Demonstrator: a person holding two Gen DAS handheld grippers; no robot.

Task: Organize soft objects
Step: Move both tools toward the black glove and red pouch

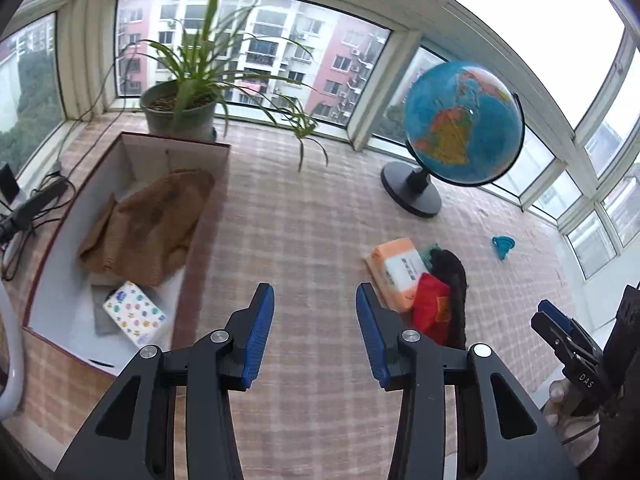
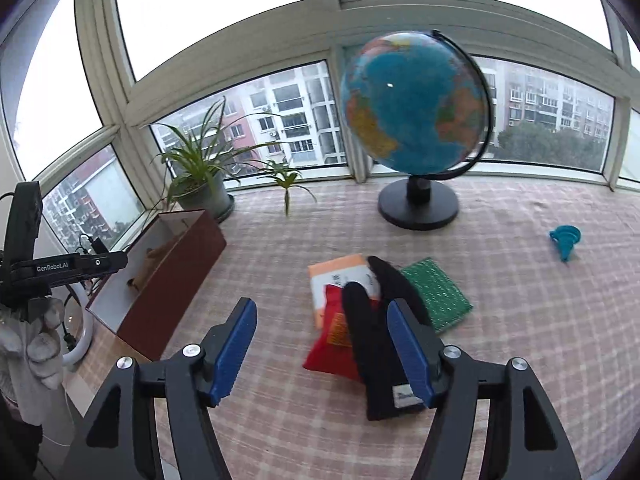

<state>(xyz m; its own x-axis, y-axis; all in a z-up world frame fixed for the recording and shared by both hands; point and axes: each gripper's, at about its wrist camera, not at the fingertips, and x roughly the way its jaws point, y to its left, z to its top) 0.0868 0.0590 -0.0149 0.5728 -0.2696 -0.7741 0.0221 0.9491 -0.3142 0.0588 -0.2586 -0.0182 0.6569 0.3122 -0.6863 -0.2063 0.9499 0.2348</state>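
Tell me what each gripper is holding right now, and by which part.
Nothing is held. The left gripper and right gripper are both open and empty; the black glove lies on the table.

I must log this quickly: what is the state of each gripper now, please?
Left gripper: open, holding nothing.
Right gripper: open, holding nothing; black glove lies on the table under it.

Both wrist views angled down, sharing globe (image 1: 464, 124), box (image 1: 120, 240)
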